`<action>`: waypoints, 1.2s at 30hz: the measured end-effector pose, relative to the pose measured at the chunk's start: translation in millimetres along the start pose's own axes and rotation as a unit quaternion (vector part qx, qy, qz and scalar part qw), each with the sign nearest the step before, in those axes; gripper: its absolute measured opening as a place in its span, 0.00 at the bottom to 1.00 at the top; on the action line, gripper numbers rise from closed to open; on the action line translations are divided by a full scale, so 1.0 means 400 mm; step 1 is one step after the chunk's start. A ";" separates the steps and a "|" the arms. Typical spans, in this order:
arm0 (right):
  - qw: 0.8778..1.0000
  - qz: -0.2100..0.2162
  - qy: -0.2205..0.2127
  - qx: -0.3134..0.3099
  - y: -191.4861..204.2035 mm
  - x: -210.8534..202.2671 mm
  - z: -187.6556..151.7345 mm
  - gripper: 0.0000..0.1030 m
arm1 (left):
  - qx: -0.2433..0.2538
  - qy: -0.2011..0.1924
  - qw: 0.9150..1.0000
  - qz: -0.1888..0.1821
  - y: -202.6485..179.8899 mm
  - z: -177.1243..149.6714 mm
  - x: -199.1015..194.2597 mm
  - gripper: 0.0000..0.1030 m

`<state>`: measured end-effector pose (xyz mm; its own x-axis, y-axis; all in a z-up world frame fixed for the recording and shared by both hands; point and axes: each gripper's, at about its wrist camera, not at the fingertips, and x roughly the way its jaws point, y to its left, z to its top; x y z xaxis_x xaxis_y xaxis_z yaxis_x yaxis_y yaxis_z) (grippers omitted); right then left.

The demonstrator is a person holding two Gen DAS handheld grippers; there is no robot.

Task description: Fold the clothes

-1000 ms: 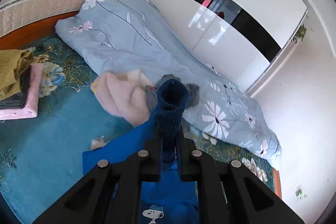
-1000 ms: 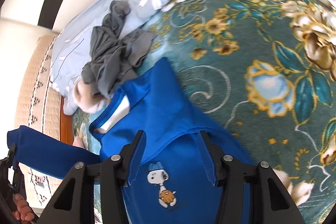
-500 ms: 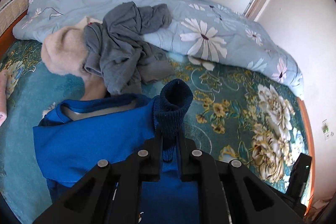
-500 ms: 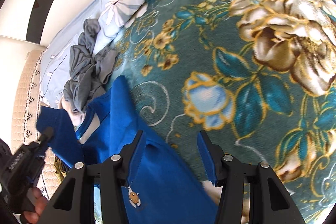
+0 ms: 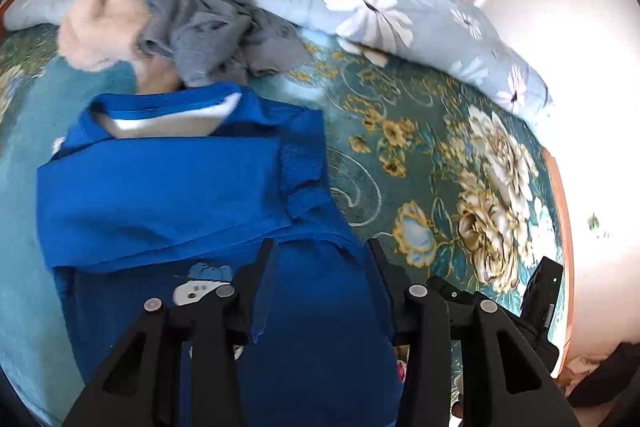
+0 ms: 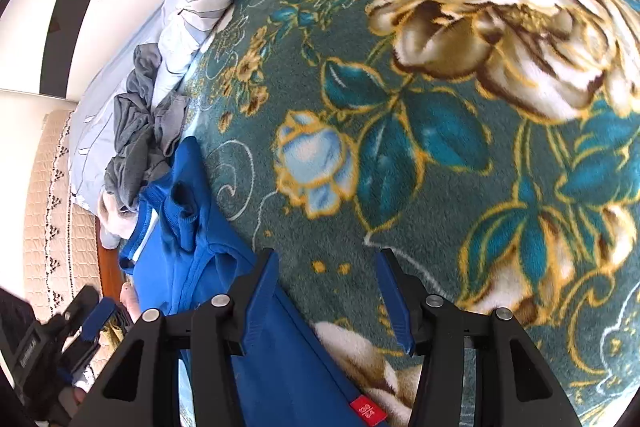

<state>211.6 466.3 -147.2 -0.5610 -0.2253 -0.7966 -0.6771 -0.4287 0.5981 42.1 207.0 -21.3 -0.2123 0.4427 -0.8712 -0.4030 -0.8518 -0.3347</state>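
On bed (image 6: 400,131), blue top (image 5: 168,195) lies flat, sleeve (image 5: 224,187) folded across chest; we hold left gripper (image 5: 320,263) and right gripper (image 6: 326,275) jaws wide apart, empty.

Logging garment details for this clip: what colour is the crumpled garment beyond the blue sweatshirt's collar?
Grey. The crumpled garment shows best in the left wrist view.

**Hidden, cropped, blurred**

Blue sweatshirt (image 5: 168,195): lower part cut off by bottom edge and covered by the left gripper (image 5: 318,259) body; chest print mostly hidden under the folded sleeve and a finger. Beige fleece garment (image 5: 100,27) motion-blurred, partly under grey garment (image 5: 216,15). In the right wrist view, sweatshirt hem passes behind the right gripper (image 6: 326,269); red tag (image 6: 366,407) text unreadable. Far-left device and hand cropped, unclear.
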 end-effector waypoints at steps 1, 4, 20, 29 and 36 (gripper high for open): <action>1.000 0.011 0.004 -0.003 0.021 0.014 0.002 0.54 | -0.021 -0.016 1.000 0.006 0.045 -0.011 -0.025 0.49; 0.999 0.045 0.017 -0.013 0.083 0.057 0.006 0.54 | -0.096 -0.042 0.994 0.042 0.182 -0.029 -0.070 0.49; 0.996 0.069 0.061 0.020 0.296 0.273 0.045 0.50 | -0.265 -0.106 0.957 0.052 0.454 -0.184 -0.230 0.49; 0.999 0.023 0.015 -0.025 0.320 0.218 0.030 0.09 | -0.279 -0.124 0.951 0.040 0.495 -0.208 -0.271 0.49; 0.998 -0.013 0.046 -0.028 0.307 0.243 0.020 0.13 | -0.270 -0.128 0.954 0.037 0.504 -0.205 -0.303 0.49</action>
<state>70.2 398.8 -150.4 -0.4965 -0.2915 -0.8176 -0.6615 -0.4828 0.5738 59.6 -41.1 -12.8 -0.4607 0.3716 -0.8060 0.1229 -0.8727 -0.4726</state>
